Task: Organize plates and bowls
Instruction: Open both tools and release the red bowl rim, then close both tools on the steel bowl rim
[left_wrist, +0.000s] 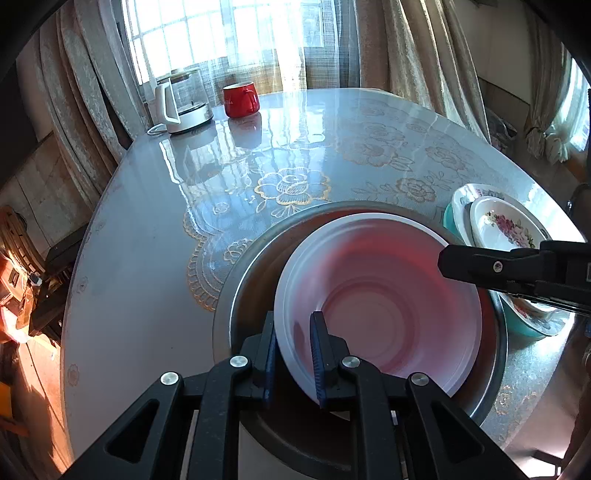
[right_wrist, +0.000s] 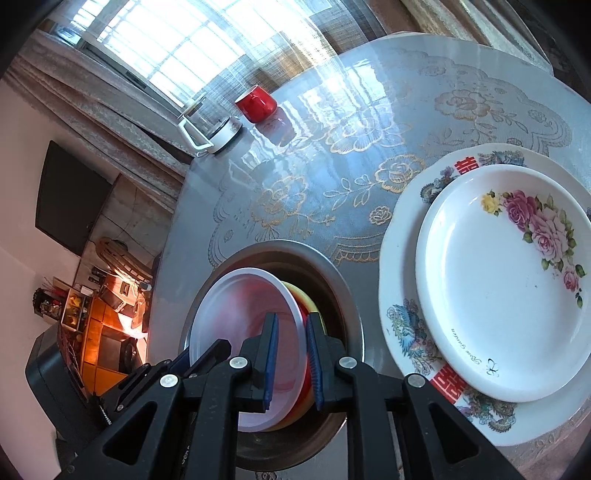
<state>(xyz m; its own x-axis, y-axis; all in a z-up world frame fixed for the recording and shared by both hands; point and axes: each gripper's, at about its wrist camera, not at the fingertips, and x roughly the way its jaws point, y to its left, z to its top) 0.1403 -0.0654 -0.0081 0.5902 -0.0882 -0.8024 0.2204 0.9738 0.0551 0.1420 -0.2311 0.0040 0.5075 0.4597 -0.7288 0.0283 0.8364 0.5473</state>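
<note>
Table (left_wrist: 147, 258), both claws clamping bowl (left_wrist: 380, 295)

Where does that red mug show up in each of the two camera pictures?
Left wrist view: the red mug stands far back on the table, upper left of centre, right of the glass kettle.
Right wrist view: red mug near the top, left of centre, tilted by the lens.
Shared landmark: the glass kettle beside it.

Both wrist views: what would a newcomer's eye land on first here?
The white bowl, tilted inside the metal basin near the table's front edge, with the left tongs and right tongs each clamped on its rim. Beside it on the right, the rose-patterned plate lies stacked on a larger plate. Far back, a red mug stands by the window.
</note>
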